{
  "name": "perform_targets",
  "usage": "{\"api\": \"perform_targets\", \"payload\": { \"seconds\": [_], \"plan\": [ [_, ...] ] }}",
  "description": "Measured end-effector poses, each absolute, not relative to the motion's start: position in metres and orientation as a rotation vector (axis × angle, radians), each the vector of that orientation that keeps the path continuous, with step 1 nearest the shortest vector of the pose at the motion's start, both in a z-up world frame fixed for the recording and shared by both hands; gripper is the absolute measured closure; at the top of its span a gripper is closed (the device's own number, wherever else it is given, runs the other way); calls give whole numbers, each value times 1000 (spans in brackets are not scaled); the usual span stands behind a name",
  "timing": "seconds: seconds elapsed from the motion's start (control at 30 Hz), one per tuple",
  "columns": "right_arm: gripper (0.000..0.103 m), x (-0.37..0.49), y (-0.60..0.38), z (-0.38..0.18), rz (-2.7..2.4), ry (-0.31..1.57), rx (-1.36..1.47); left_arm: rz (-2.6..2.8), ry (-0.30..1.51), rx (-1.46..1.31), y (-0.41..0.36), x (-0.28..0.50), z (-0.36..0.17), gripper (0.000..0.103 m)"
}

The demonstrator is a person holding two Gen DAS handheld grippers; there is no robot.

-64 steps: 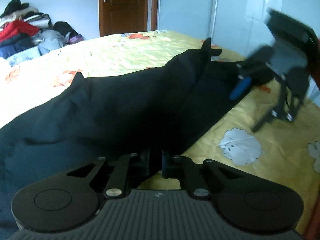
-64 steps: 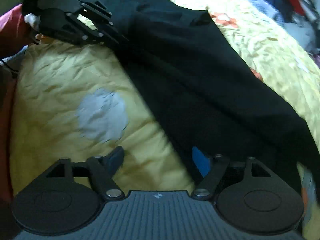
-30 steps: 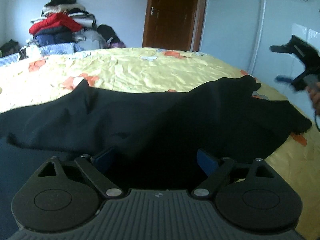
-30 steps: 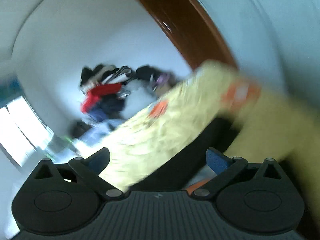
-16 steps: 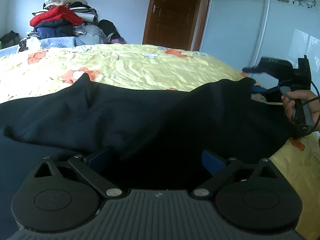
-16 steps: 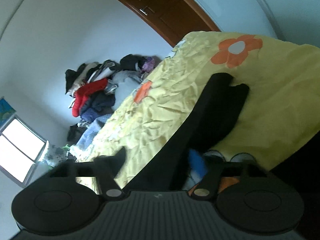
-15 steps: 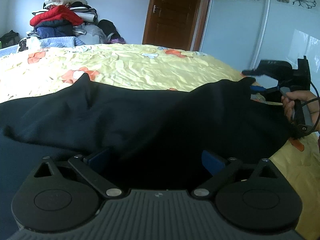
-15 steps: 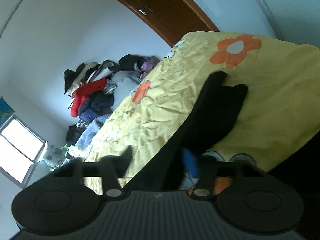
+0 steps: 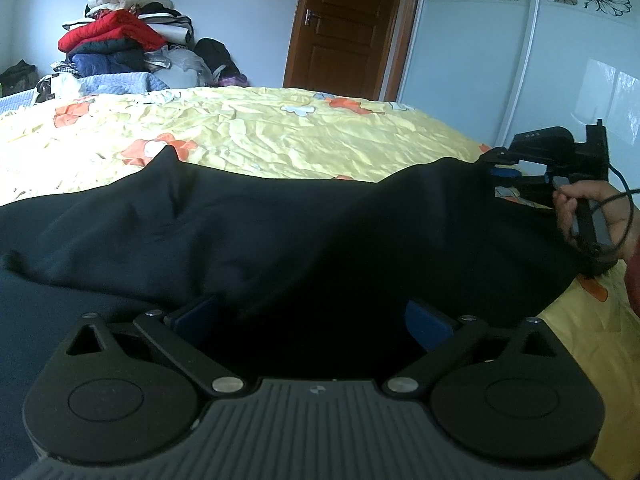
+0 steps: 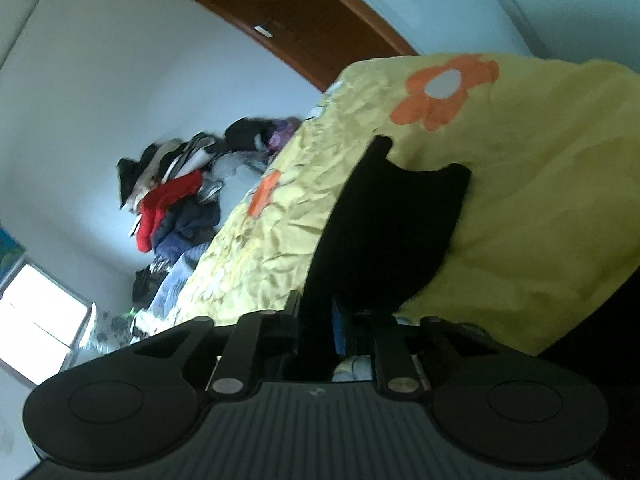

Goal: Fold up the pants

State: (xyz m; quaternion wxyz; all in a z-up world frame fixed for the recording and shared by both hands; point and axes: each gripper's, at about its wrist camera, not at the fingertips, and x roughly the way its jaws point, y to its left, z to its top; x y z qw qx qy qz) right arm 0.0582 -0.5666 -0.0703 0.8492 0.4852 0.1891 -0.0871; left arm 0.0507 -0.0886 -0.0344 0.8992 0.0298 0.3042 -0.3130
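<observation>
Black pants (image 9: 280, 232) lie spread across a yellow flowered bedspread (image 9: 280, 132). My left gripper (image 9: 312, 316) is open, its blue-padded fingers wide apart with pants cloth bunched between them. My right gripper (image 10: 316, 320) is shut on an edge of the pants (image 10: 384, 220); the cloth runs up from its jaws. In the left wrist view the right gripper (image 9: 504, 168) sits at the far right end of the pants, held by a hand.
A pile of clothes (image 9: 120, 48) is stacked at the far left by the wall. A brown door (image 9: 344, 28) and a white wardrobe (image 9: 500, 52) stand behind the bed. The bed's edge drops off at the right (image 9: 600, 320).
My right gripper has closed on the edge of the pants; half a second ago its fingers were apart around the cloth. My left gripper stays open and has barely moved.
</observation>
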Motion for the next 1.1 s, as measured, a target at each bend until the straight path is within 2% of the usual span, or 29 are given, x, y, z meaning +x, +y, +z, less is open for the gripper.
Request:
{"api": "perform_targets", "payload": {
  "seconds": [0.03, 0.1, 0.13, 0.17, 0.27, 0.33, 0.37, 0.4, 0.5, 0.83, 0.97, 1.1],
  "plan": [
    [76, 60, -568, -72, -193, 392, 1033, -648, 630, 62, -89, 51, -34, 1],
    [54, 63, -571, -72, -218, 385, 1043, -648, 630, 66, -89, 50, -35, 1],
    [49, 64, -571, -71, -216, 370, 1050, -648, 630, 67, -89, 50, -35, 1],
    [46, 65, -571, -69, -229, 363, 1041, -649, 630, 67, -89, 50, -35, 1],
    [47, 69, -570, -64, -295, 360, 998, -649, 630, 67, -89, 50, -35, 1],
    [67, 72, -572, -64, -299, 373, 985, -649, 631, 66, -89, 50, -35, 1],
    [88, 72, -572, -64, -309, 386, 970, -650, 631, 64, -89, 50, -35, 1],
    [92, 70, -572, -63, -313, 392, 960, -651, 631, 62, -89, 50, -35, 1],
    [96, 53, -570, -55, -310, 357, 931, -655, 628, 51, -87, 50, -34, 1],
    [97, -48, -574, -18, -368, 211, 906, -709, 603, -31, -71, 48, -30, 6],
    [97, -54, -575, -9, -344, 225, 887, -782, 539, 81, -93, 29, -15, 5],
    [97, -42, -573, -8, -323, 240, 880, -864, 433, 312, -134, 5, -7, 3]
  ]
}}
